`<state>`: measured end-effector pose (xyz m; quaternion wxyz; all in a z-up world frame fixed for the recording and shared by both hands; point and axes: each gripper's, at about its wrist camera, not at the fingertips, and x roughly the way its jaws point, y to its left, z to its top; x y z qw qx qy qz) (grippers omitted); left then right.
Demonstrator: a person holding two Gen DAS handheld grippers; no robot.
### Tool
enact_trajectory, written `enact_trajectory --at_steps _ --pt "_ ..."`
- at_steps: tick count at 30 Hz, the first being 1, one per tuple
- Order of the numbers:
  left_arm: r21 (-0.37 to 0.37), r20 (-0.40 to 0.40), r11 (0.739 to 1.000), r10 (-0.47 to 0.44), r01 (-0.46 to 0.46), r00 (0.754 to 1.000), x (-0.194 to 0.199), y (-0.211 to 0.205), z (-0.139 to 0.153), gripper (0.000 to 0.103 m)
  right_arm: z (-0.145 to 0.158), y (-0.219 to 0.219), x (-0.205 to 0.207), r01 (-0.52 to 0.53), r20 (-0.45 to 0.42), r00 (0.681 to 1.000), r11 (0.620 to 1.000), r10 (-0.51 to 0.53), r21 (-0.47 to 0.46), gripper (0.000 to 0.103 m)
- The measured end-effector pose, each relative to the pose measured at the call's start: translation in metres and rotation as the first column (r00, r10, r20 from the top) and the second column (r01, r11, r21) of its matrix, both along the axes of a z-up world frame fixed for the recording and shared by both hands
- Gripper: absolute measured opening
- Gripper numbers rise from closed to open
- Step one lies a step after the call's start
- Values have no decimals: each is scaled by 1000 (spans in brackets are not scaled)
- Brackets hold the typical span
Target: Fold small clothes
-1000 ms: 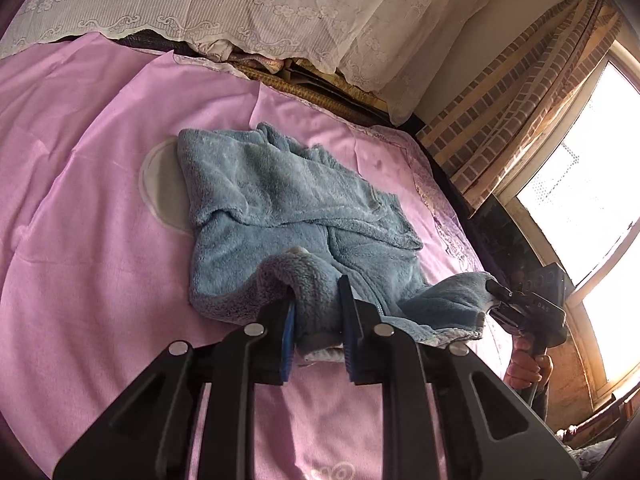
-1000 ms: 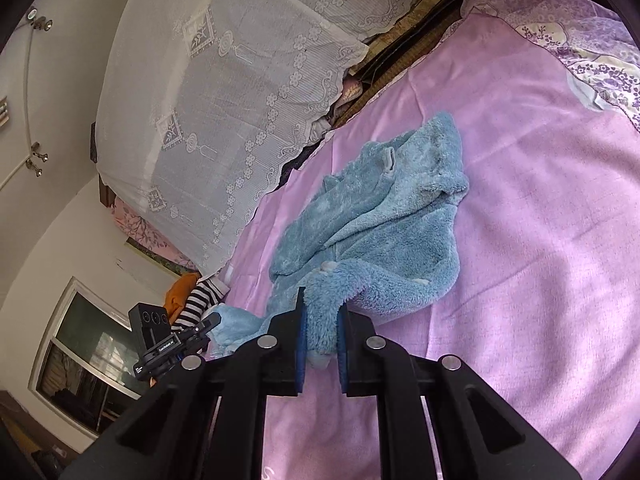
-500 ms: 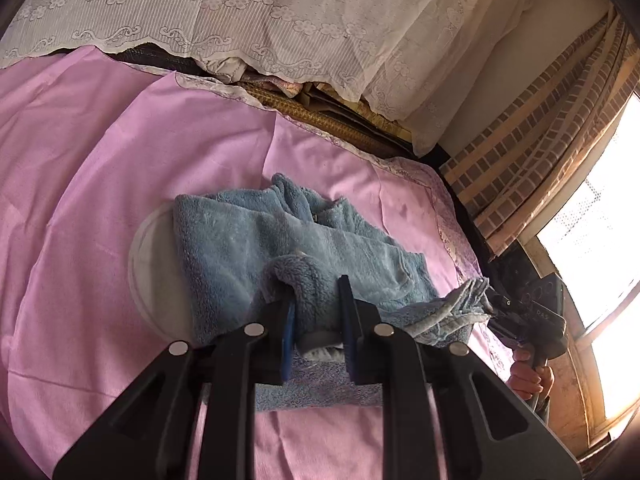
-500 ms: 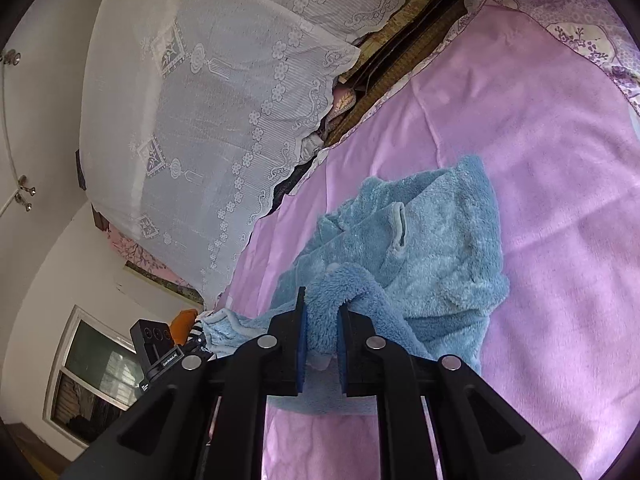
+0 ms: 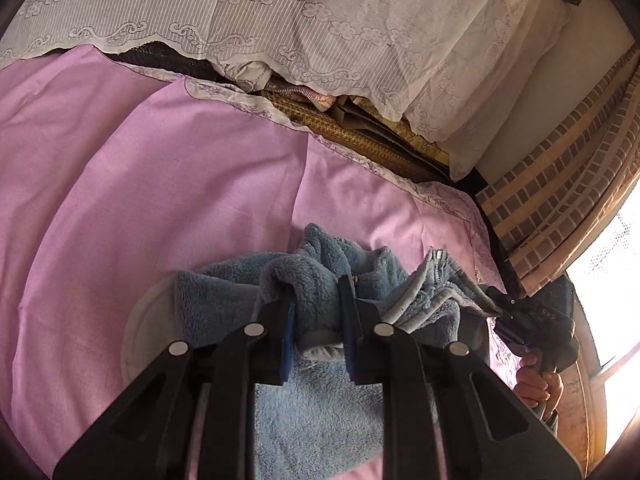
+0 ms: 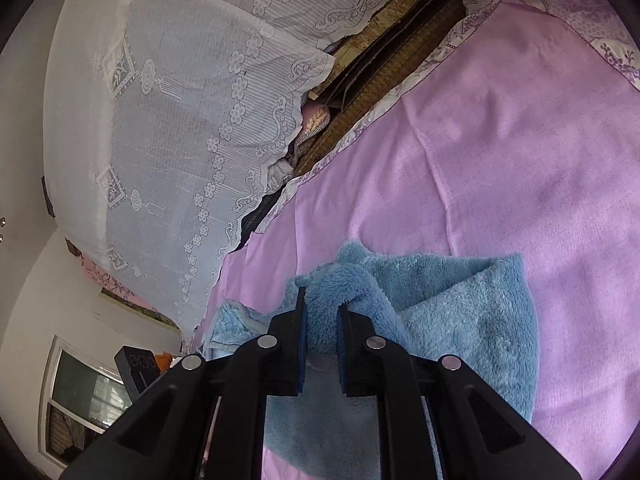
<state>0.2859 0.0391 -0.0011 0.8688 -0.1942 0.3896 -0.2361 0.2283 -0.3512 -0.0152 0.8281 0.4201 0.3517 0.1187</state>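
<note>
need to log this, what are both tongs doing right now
Left tongs: closed on the blue fleece garment.
Right tongs: closed on the same garment.

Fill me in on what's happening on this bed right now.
A person is folding a fuzzy blue fleece garment on a pink bedsheet, using a handheld gripper in each hand. The left gripper is clamped on one bunched edge of the fleece, and the right gripper is clamped on another. Both hold their edges lifted above the part of the garment lying flat on the sheet. A white lace cover drapes bedding behind.
</note>
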Motion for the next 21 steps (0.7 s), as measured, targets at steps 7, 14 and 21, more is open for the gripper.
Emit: enact_trajectory --at_steps 7,14,21 --pt "14 -36 1000 12 -12 999 19 -4 -26 23 -32 -11 19 21 -50 999 998 -18 51 17" --pt "-70 -53 997 12 -15 999 17 9 -28 43 -32 -17 15 6 -24 1000 994 -4 109 29" --pt "-54 66 991 127 -123 990 -9 32 4 89 -9 -15 2 30 48 998 999 -32 36 48"
